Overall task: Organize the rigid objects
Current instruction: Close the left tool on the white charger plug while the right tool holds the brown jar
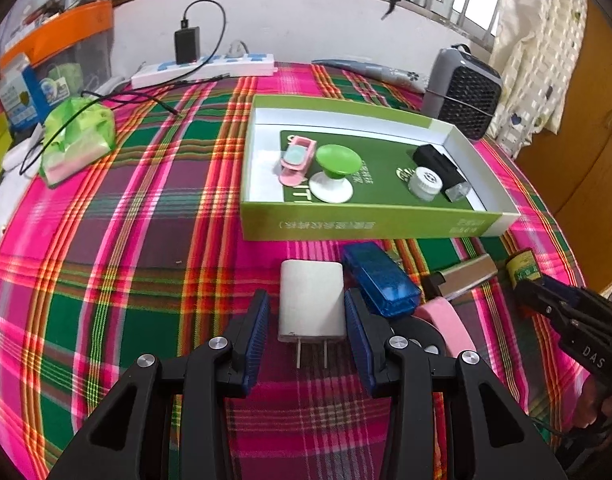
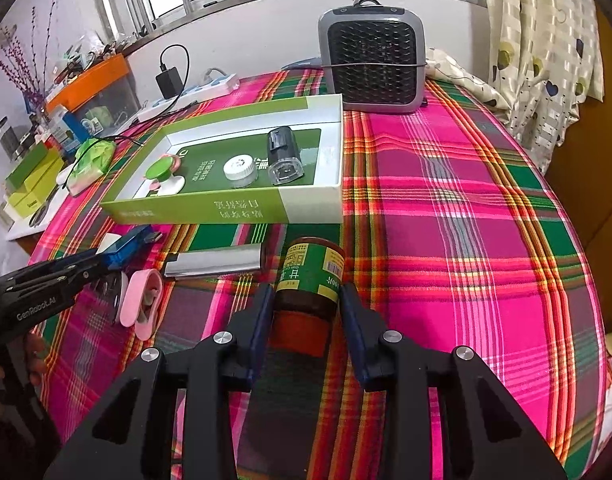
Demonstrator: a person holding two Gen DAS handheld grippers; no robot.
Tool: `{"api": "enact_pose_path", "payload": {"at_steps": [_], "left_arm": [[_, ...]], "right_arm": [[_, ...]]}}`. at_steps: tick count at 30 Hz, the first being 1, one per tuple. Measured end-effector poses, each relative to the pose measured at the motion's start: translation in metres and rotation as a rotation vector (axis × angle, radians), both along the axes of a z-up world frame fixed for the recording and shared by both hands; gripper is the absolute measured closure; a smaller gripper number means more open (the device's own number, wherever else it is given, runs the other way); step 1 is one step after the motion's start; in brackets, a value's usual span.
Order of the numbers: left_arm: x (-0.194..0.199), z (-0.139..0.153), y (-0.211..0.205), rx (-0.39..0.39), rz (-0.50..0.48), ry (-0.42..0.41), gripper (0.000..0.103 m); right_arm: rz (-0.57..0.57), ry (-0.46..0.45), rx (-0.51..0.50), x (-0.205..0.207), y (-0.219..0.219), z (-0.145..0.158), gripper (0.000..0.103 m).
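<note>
A green and white box [image 1: 369,224] [image 2: 242,210] lies open on the plaid cloth, holding a pink item [image 1: 296,160], a green and white stand [image 1: 335,168], a white cap [image 1: 425,182] and a black device [image 1: 439,166]. My left gripper [image 1: 307,320] is open around a white charger [image 1: 311,300], jaws beside it with small gaps. My right gripper [image 2: 306,312] is open around a lying brown bottle with a green label [image 2: 309,276], close to its sides. A blue case [image 1: 379,278], a silver bar [image 1: 463,276] and a pink case [image 2: 142,304] lie between them.
A grey heater [image 2: 371,60] stands behind the box. A power strip [image 1: 204,68] with a black adapter lies along the back wall. A green bag [image 1: 78,140] and boxes sit at the left. A curtain [image 2: 545,52] hangs at the right.
</note>
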State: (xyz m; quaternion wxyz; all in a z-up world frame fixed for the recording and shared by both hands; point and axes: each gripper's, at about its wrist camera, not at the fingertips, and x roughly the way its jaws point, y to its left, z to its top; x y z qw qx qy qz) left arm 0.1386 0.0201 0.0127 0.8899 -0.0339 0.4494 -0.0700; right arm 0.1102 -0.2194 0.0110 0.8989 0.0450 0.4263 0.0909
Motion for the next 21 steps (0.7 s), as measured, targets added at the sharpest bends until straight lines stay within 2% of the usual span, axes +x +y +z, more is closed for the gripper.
{"api": "enact_pose_path", "payload": {"at_steps": [16,21], "left_arm": [[0.0033,-0.0022,0.0020,0.018,0.010,-0.006,0.065],[0.0032,-0.0019,0.0041,0.001,0.015,-0.008,0.067]], "right_arm": [[0.010,0.013,-0.004,0.0040,0.0022,-0.0039,0.067],[0.010,0.013,-0.004,0.0038,0.0023,-0.0040,0.067]]}}
